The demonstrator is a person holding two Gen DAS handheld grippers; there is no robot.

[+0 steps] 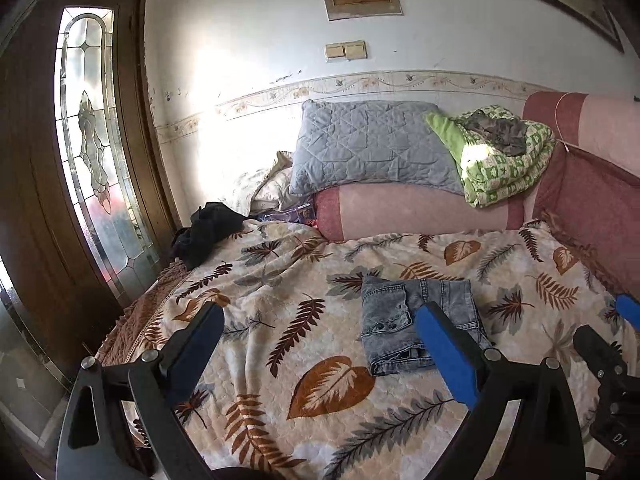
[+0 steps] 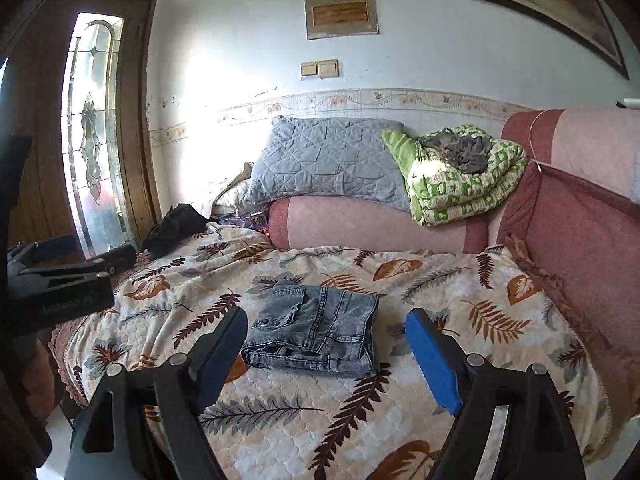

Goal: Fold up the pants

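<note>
Grey denim pants (image 1: 416,320) lie folded into a compact rectangle on the leaf-patterned blanket (image 1: 280,288). My left gripper (image 1: 320,312) hangs above the blanket, open and holding nothing; its right blue pad overlaps the pants in the picture. In the right wrist view the folded pants (image 2: 316,328) lie flat just beyond my right gripper (image 2: 328,316), which is open, back from the fabric and not touching it. The left gripper's black body (image 2: 60,280) shows at that view's left edge. A blue fingertip (image 1: 626,310) of the right gripper shows at the left view's right edge.
A grey quilted pillow (image 1: 372,148) and a green patterned quilt (image 1: 504,160) rest on a pink bolster (image 1: 420,212) at the wall. A black garment (image 1: 208,232) lies at the blanket's far left corner. A wooden door with stained glass (image 1: 92,140) stands left.
</note>
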